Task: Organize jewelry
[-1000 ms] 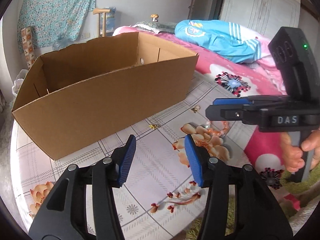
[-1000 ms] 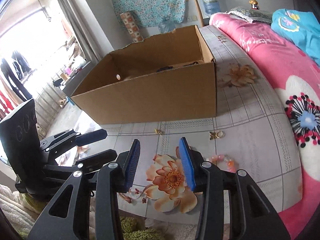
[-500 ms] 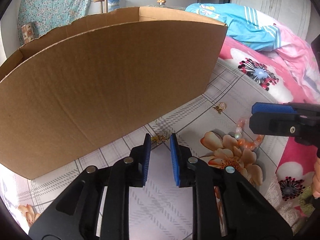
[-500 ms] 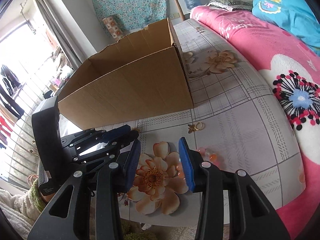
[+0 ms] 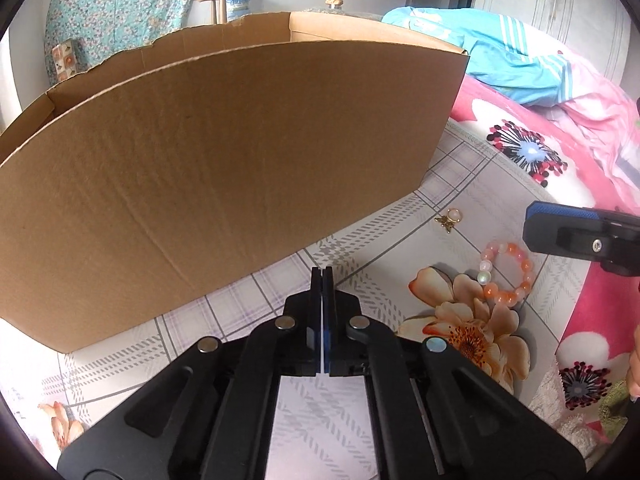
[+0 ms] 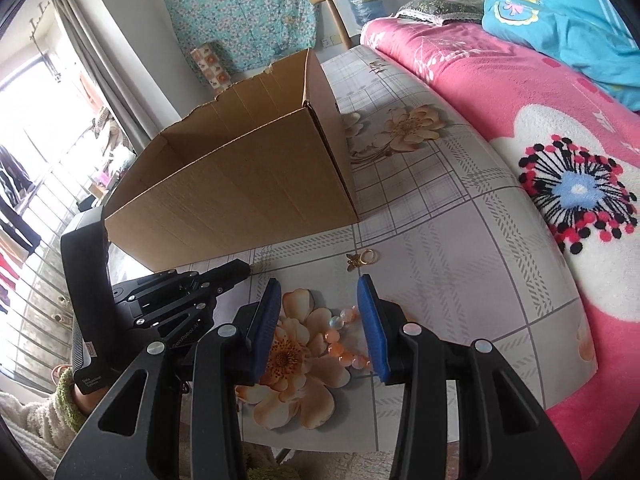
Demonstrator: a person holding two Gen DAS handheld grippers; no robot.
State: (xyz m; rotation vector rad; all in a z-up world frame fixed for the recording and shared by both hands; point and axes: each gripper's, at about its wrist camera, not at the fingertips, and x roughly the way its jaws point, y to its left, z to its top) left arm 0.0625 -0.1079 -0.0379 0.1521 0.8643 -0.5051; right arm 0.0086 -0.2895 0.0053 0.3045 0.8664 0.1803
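My left gripper [image 5: 322,270] is shut, tips down on the tablecloth just in front of the cardboard box [image 5: 240,160]. A small gold piece lay at that spot; it is now hidden between the pads. The right wrist view shows the same gripper [image 6: 244,270] low at the box's foot. My right gripper [image 6: 320,280] is open above a peach and white bead bracelet [image 6: 340,344], not touching it. The bracelet [image 5: 506,272] lies on a printed flower. A gold ring with a butterfly charm [image 6: 362,259] lies beyond the bracelet, to the right of the box [image 6: 240,192].
The table [image 6: 440,260] has a checked, flower-printed cloth and a curved edge on the right. A bed with a pink flowered blanket [image 6: 540,140] and blue clothing [image 6: 560,20] runs beside it. A person's sleeve [image 6: 40,420] shows at lower left.
The left gripper came down and forward to the box's foot and its jaws closed over the small gold piece. The right gripper drifted slightly toward the bracelet, still open.
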